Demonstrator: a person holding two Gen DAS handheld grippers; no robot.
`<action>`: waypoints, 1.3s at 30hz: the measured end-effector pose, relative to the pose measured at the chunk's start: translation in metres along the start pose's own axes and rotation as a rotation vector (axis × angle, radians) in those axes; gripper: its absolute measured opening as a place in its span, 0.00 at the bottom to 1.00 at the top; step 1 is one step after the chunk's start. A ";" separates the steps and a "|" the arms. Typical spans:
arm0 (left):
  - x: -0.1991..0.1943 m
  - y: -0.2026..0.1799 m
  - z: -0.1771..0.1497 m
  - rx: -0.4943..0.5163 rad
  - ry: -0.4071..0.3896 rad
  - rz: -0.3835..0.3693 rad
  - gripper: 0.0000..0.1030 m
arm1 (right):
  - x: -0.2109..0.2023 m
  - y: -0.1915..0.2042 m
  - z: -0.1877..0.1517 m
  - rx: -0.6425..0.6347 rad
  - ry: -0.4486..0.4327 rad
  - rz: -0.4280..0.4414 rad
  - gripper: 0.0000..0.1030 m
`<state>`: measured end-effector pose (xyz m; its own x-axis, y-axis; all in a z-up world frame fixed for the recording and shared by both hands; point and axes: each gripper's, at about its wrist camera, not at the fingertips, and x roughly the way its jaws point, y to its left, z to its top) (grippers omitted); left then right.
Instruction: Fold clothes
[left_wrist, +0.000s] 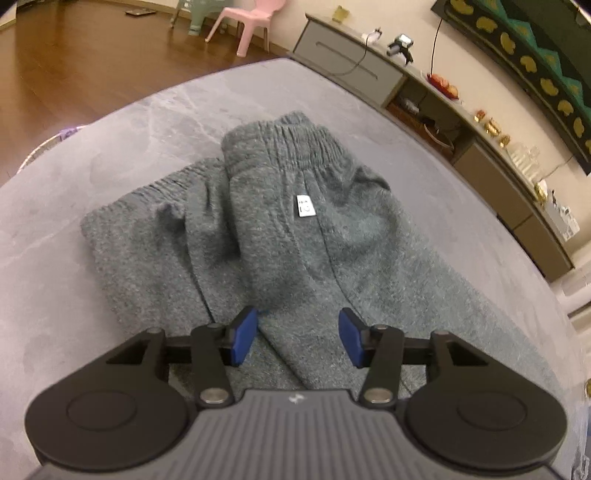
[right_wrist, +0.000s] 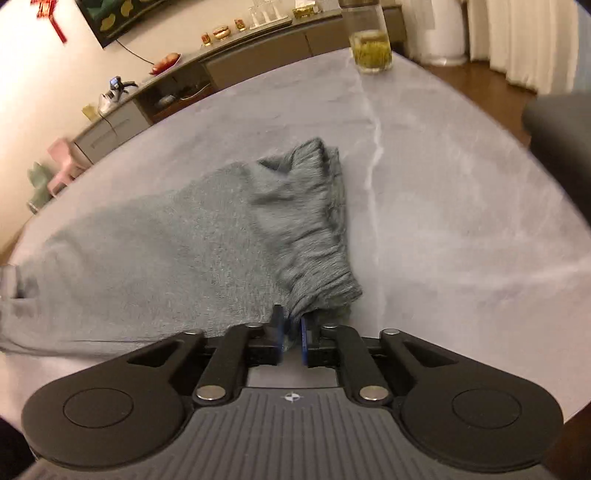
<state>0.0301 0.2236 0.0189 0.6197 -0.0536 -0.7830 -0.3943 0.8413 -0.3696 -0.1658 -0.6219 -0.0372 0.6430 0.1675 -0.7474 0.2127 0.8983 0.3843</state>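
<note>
Blue pads, left gripper (left_wrist: 297, 338): jaws spread wide, gripping nothing; poised just above the leg end of the grey sweatpants (left_wrist: 280, 229).
Blue pads, right gripper (right_wrist: 291, 334): jaws nearly closed, pinching a bunched elastic edge of the sweatpants (right_wrist: 207, 236).
Long axis: runs straight ahead from the left gripper to the waistband (left_wrist: 280, 142).
Location: sweatpants lie mid-surface on the grey marbled tabletop (left_wrist: 155, 107), well clear of the glass of tea (right_wrist: 370, 51) at its far edge.
Judgement: left gripper appears nearer the free leg end.

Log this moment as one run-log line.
task: fold clothes | left gripper: open above grey pants | right gripper: shut on pants edge | table
</note>
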 end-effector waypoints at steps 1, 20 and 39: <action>-0.005 0.003 0.001 -0.017 -0.024 -0.004 0.51 | -0.002 -0.003 0.002 0.029 -0.018 0.025 0.55; -0.035 0.000 0.036 -0.105 -0.307 -0.106 0.03 | 0.005 0.022 0.016 -0.110 -0.065 -0.050 0.16; -0.030 0.037 0.003 -0.019 -0.174 0.205 0.07 | 0.027 0.000 0.015 -0.088 -0.004 -0.061 0.06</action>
<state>-0.0007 0.2581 0.0302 0.6322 0.2115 -0.7454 -0.5353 0.8147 -0.2228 -0.1374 -0.6235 -0.0492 0.6336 0.1096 -0.7659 0.1865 0.9391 0.2886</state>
